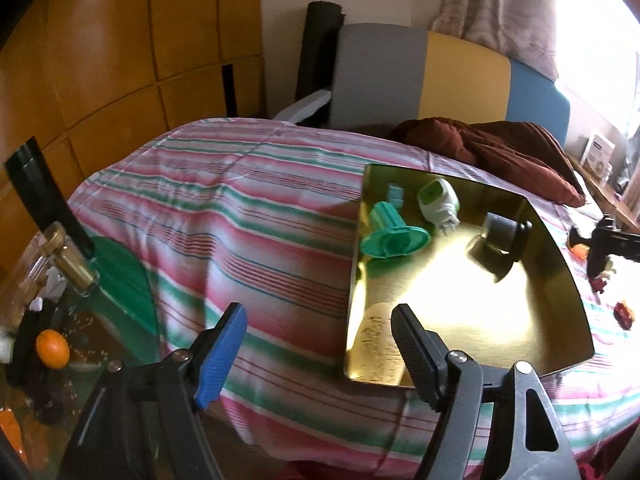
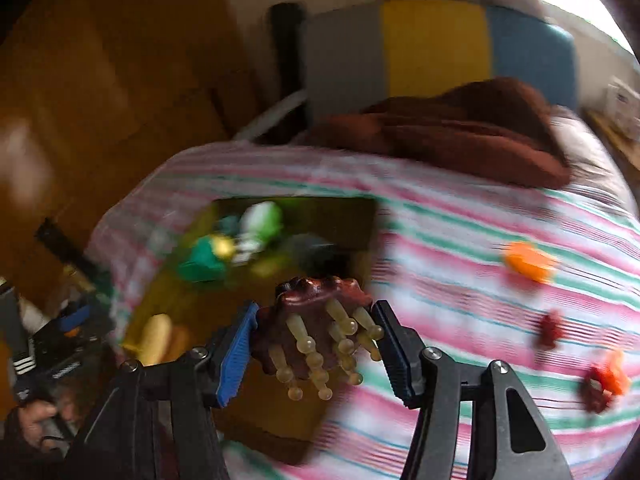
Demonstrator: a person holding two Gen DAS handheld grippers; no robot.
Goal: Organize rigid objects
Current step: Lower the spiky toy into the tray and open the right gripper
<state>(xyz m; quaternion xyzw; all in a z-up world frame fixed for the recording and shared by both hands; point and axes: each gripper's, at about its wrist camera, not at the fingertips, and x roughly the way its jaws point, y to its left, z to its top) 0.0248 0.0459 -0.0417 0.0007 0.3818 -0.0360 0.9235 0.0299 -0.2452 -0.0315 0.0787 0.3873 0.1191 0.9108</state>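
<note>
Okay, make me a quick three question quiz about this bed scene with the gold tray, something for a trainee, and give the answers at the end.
1. True or false: the jaws of the left gripper hold the teal spool.
2. Multiple choice: what is clamped in the right gripper? A) an orange; B) a dark brown brush head with pale bristle pins; C) the white and green plug.
3. Fill in: the teal spool and the white and green plug lie in the gold ____.

Key:
1. False; its jaws are open and empty, near the tray's near edge.
2. B
3. tray
</note>
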